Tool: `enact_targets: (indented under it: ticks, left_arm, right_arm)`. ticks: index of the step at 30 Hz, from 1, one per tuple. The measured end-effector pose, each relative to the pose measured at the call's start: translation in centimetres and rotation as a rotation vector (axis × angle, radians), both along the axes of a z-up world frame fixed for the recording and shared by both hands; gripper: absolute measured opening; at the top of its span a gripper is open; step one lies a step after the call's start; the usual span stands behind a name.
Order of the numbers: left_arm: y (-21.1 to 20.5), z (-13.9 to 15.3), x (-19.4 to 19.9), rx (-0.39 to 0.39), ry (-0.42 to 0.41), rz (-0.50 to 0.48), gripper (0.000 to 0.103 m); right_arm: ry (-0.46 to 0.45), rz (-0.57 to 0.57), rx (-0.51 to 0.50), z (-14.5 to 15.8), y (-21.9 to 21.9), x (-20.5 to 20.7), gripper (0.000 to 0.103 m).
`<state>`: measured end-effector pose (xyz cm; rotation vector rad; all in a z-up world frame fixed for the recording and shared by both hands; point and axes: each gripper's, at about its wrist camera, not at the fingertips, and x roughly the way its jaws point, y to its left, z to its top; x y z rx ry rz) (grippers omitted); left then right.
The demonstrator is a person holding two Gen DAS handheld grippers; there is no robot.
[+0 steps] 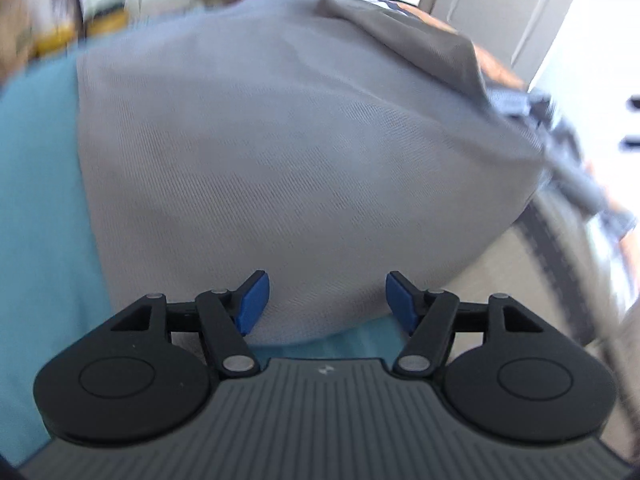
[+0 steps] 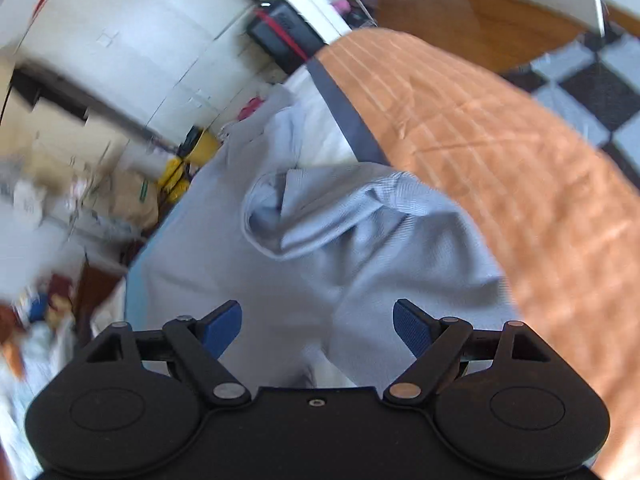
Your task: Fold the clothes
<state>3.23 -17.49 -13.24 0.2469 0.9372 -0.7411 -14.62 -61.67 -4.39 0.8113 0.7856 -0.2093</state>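
Note:
A light grey garment (image 1: 288, 152) lies spread flat on a teal cloth (image 1: 40, 208) in the left wrist view. My left gripper (image 1: 326, 300) is open and empty, just above the garment's near edge. In the right wrist view the same grey garment (image 2: 320, 240) lies with a rumpled, folded-over part (image 2: 312, 208) in the middle. My right gripper (image 2: 318, 326) is open and empty, hovering over the garment's near part.
An orange striped bedspread (image 2: 500, 152) with a dark band (image 2: 344, 116) lies to the right of the garment. The bed's left edge drops to a cluttered floor (image 2: 60, 220) with yellow bags. A checkered floor (image 2: 592, 76) shows far right. White cupboards (image 2: 132, 40) stand behind.

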Motion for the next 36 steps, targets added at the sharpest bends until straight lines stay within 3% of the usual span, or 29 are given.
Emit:
enact_targets:
  ticks: [2,4,7,9,13,15,17,18,19,20,24,27,29,32,36]
  left_arm:
    - [-0.9,0.5,-0.9,0.016,-0.062,-0.043,0.064]
    - [-1.5,1.2,-2.0,-0.051,-0.093,-0.113,0.066]
    - [-3.1,1.4,-4.1,-0.050,-0.165,-0.240,0.077]
    - [-4.4,0.3,-5.9,0.061,-0.256,-0.315,0.080]
    - [-5.6,-2.8,-6.0,0.220,-0.253,-0.315,0.082]
    - [-4.8,-2.6,-4.3,0.151,-0.166,-0.221,0.082]
    - [-4.6,-2.5,-3.4,0.127,-0.171,-0.175,0.070]
    - [-4.7,-2.4,-3.3,0.125,-0.198,-0.169,0.064]
    - [-4.7,-2.4,-3.1,0.119,-0.227,-0.161,0.035]
    - [-4.5,-2.1,-3.1,0.079,-0.266,-0.135,0.005]
    - [-3.3,0.3,-4.0,0.026,-0.435,-0.034,0.005]
    - [-0.7,4.0,-5.8,-0.085,-0.488,-0.003,0.005]
    - [1.2,6.4,-6.1,-0.143,-0.497,0.023,0.005]
    - [2.8,8.6,-5.9,-0.150,-0.446,0.044,0.005]
    - [4.0,7.9,-6.2,-0.073,-0.347,0.009,0.005]
  right_arm:
    - [0.041,0.034,-0.097,0.0,0.1,-1.8,0.087]
    - [0.080,0.043,-0.148,-0.7,-0.1,-3.5,0.087]
    - [0.080,0.002,-0.038,-3.7,-1.3,-5.9,0.087]
    - [0.078,0.027,0.011,-5.7,-1.2,-6.8,0.087]
    - [0.167,0.025,-0.041,-8.4,-0.4,-7.0,0.087]
    - [0.191,-0.023,-0.111,-9.2,0.5,-7.1,0.089]
    - [0.144,-0.046,-0.159,-9.3,1.3,-7.0,0.092]
    - [0.122,-0.053,-0.186,-9.3,1.7,-7.0,0.089]
    - [0.099,-0.052,-0.214,-9.2,2.0,-6.8,0.061]
    - [0.075,-0.014,-0.250,-9.0,2.3,-6.4,0.011]
    - [-0.090,-0.027,-0.333,-5.6,2.9,-6.8,0.006]
    - [-0.257,-0.058,-0.344,-0.9,3.0,-8.6,0.006]
    - [-0.300,-0.041,-0.387,2.3,4.5,-9.7,0.006]
    - [-0.229,0.034,-0.482,4.5,7.8,-10.0,0.005]
    - [-0.009,0.102,-0.417,0.9,8.5,-8.6,0.005]
